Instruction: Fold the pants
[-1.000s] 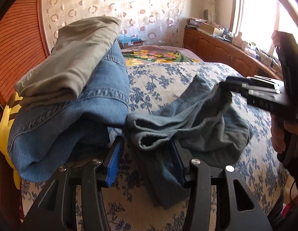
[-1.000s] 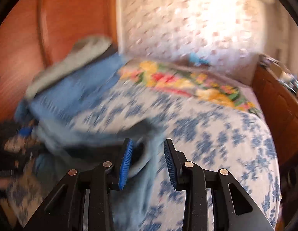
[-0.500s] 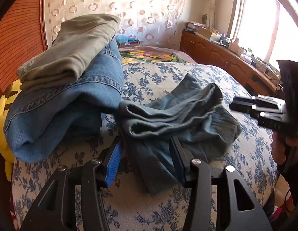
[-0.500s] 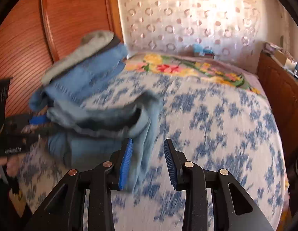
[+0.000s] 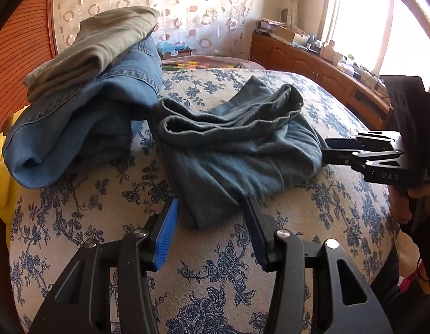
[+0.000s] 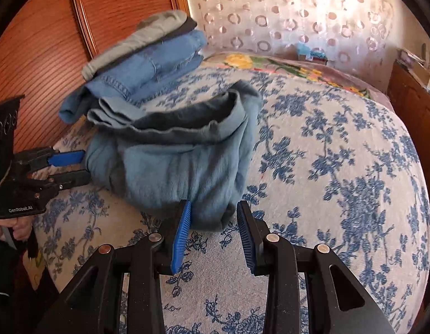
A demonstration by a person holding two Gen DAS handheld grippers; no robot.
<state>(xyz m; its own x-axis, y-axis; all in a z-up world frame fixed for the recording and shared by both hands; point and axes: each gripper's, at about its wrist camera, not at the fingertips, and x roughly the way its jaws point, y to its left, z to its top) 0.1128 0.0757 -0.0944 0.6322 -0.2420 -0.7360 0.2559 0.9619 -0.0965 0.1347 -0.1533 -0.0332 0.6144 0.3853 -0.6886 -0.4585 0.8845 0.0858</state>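
Note:
Grey-blue pants (image 5: pixel 231 150) lie bunched in a loose folded heap on the flowered bedspread (image 5: pixel 204 272); they also show in the right wrist view (image 6: pixel 176 164). My left gripper (image 5: pixel 212 214) is open and empty, with its fingertips at the near edge of the pants. My right gripper (image 6: pixel 213 217) is open and empty, with its fingertips at the opposite edge of the heap. Each gripper shows in the other's view, the right one (image 5: pixel 329 147) and the left one (image 6: pixel 78 167), beside the pants.
A stack of folded blue jeans (image 5: pixel 84 117) with olive-grey trousers (image 5: pixel 98 47) on top lies by the wooden headboard (image 6: pixel 42 33), just beyond the pants. A yellow item (image 5: pixel 3 183) sits under the stack. A wooden dresser (image 5: pixel 320 69) runs along the window side.
Both grippers have drawn back from the pants. The right gripper held the cloth up a second ago; the pants now lie dropped on the bed and both grippers are empty.

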